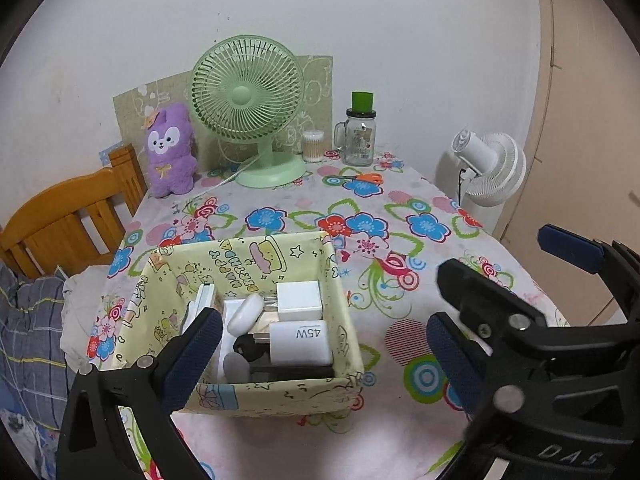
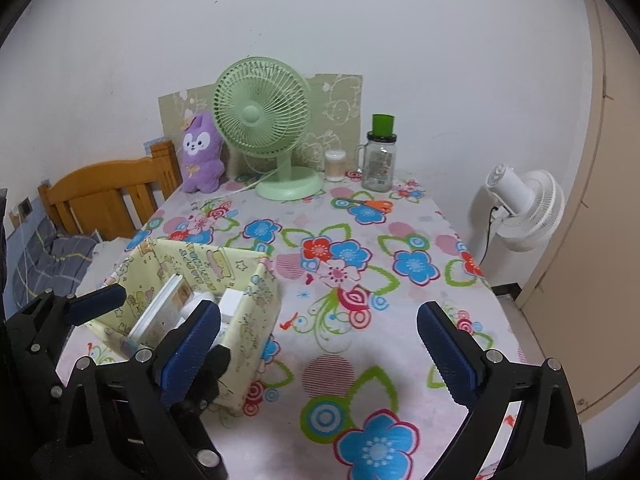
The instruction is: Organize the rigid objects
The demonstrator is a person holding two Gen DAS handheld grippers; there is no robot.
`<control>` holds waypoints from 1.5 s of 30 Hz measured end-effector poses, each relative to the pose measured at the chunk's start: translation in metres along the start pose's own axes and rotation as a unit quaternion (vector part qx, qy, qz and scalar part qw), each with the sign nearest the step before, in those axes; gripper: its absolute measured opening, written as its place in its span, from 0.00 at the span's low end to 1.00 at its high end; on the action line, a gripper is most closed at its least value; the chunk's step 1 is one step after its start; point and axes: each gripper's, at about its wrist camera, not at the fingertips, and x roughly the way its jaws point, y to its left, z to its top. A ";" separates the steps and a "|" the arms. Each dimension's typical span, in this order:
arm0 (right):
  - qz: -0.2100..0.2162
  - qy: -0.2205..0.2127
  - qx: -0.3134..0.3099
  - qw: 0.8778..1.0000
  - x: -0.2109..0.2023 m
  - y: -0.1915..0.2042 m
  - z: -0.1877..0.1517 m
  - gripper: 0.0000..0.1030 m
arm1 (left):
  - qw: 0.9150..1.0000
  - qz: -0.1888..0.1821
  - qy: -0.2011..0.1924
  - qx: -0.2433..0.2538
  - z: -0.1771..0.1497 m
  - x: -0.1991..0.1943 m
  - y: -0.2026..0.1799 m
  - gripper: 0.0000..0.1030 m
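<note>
Your left gripper (image 1: 320, 356) hovers at the near edge, jaws wide with nothing between them, over the yellow paper box (image 1: 280, 394) on the near left of the floral tablecloth (image 1: 400, 208). Inside it lie a 45W charger (image 1: 300, 342), a second white plug (image 1: 299, 300) and an earbud case (image 1: 246, 311). To the right, your right gripper (image 2: 318, 350) also stands wide and empty over bare cloth. The box looks filled, so a drop seems done. Orange scissors (image 1: 354, 178) lie far right near the glass jar (image 1: 358, 138); next you would likely reach far for them.
</note>
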 end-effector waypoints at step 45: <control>-0.058 -0.063 0.044 0.995 -0.069 -0.063 -0.017 1.00 | 0.998 -0.008 -0.059 -0.035 0.006 -0.053 -0.010 1.00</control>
